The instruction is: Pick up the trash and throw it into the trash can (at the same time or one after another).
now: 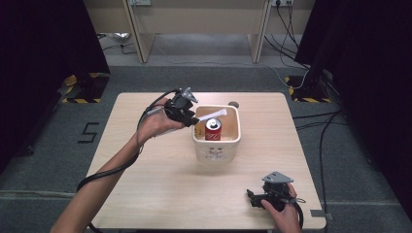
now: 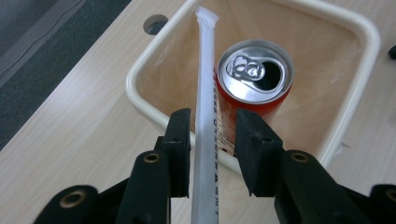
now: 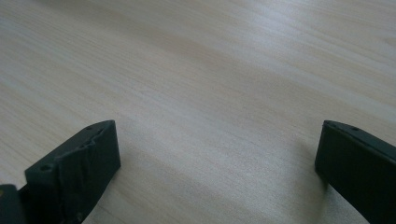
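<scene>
Our left hand-held gripper (image 2: 212, 140) hovers over the cream bin (image 2: 140, 95), jaws parted around the wrapped straw (image 2: 205, 98) (not pinching it), which leans on the rim beside 1 red can (image 2: 254, 79). Our right hand-held gripper (image 1: 260, 196) rests wide open and empty on the desk (image 1: 160, 189).
</scene>
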The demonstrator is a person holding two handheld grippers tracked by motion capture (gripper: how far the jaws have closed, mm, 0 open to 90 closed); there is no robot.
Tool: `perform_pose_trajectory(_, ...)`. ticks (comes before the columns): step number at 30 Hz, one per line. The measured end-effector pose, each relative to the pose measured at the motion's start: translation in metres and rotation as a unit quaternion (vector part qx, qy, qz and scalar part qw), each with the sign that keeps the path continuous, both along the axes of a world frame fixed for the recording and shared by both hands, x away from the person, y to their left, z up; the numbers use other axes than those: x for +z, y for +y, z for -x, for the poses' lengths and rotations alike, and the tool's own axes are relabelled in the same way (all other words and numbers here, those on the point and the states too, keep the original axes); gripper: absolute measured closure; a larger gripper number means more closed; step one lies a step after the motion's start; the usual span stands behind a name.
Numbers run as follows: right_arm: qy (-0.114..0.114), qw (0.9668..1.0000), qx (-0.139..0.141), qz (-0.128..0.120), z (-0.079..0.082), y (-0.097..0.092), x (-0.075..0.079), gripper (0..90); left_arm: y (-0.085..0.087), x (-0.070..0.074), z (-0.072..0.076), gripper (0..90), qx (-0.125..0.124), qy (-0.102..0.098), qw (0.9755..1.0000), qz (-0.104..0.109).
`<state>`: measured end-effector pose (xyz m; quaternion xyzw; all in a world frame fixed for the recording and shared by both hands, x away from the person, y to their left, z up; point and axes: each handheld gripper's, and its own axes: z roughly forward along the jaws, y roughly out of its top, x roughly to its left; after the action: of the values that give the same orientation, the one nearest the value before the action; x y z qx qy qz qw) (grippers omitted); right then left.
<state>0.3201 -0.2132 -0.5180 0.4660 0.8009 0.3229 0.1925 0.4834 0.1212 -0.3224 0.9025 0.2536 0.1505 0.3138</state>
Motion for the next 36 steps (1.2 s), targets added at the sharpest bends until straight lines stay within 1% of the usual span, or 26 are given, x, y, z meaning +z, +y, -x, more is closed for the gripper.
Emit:
perform_pose_trajectory(2,0.0,1.0,0.0,0.0,0.0,0.0,0.0,0.3,0.005,0.006,0.005,60.9,0.002,-0.008,0.9999,0.011)
perform_pose_trajectory(4,0.0,1.0,0.0,0.0,0.0,0.0,0.0,0.3,0.013,0.013,0.013,57.4,0.007,-0.016,0.9994,0.031)
perform_pose_trajectory(6,0.0,1.0,0.0,0.0,0.0,0.0,0.0,0.3,0.024,0.017,0.021,54.9,0.016,-0.027,0.9983,0.049)
perform_pose_trajectory(9,0.0,1.0,0.0,0.0,0.0,0.0,0.0,0.3,0.043,0.017,0.033,51.0,0.036,-0.037,0.9957,0.077)
perform_pose_trajectory(11,0.0,1.0,0.0,0.001,0.0,0.0,0.0,0.3,0.055,0.016,0.039,48.4,0.05,-0.042,0.9937,0.091)
perform_pose_trajectory(15,0.0,1.0,0.0,0.0,0.0,0.0,0.0,0.3,0.077,0.013,0.049,43.3,0.075,-0.044,0.9895,0.115)
perform_pose_trajectory(17,0.0,1.0,0.0,0.0,0.0,0.0,0.0,0.3,0.085,0.01,0.053,41.2,0.084,-0.045,0.988,0.121)
perform_pose_trajectory(19,0.0,1.0,0.0,0.001,0.0,0.0,0.0,0.3,0.092,0.006,0.056,39.4,0.095,-0.044,0.986,0.13)
perform_pose_trajectory(24,-0.001,1.0,0.0,0.0,0.0,0.0,0.0,0.3,0.102,-0.01,0.062,38.8,0.103,-0.033,0.9841,0.141)
perform_pose_trajectory(28,0.0,1.0,0.0,0.0,0.0,0.0,0.0,0.3,0.105,-0.02,0.065,38.9,0.105,-0.026,0.9837,0.144)
perform_pose_trajectory(29,0.0,1.0,0.0,0.001,0.0,0.0,0.0,0.3,0.105,-0.022,0.066,39.1,0.105,-0.023,0.984,0.142)
perform_pose_trajectory(34,0.0,1.0,0.0,0.0,0.0,0.0,0.0,0.2,0.106,-0.03,0.069,41.0,0.104,-0.016,0.9841,0.143)
perform_pose_trajectory(36,-0.001,1.0,0.0,0.0,0.0,0.0,0.0,0.2,0.106,-0.034,0.069,42.5,0.103,-0.013,0.9846,0.141)
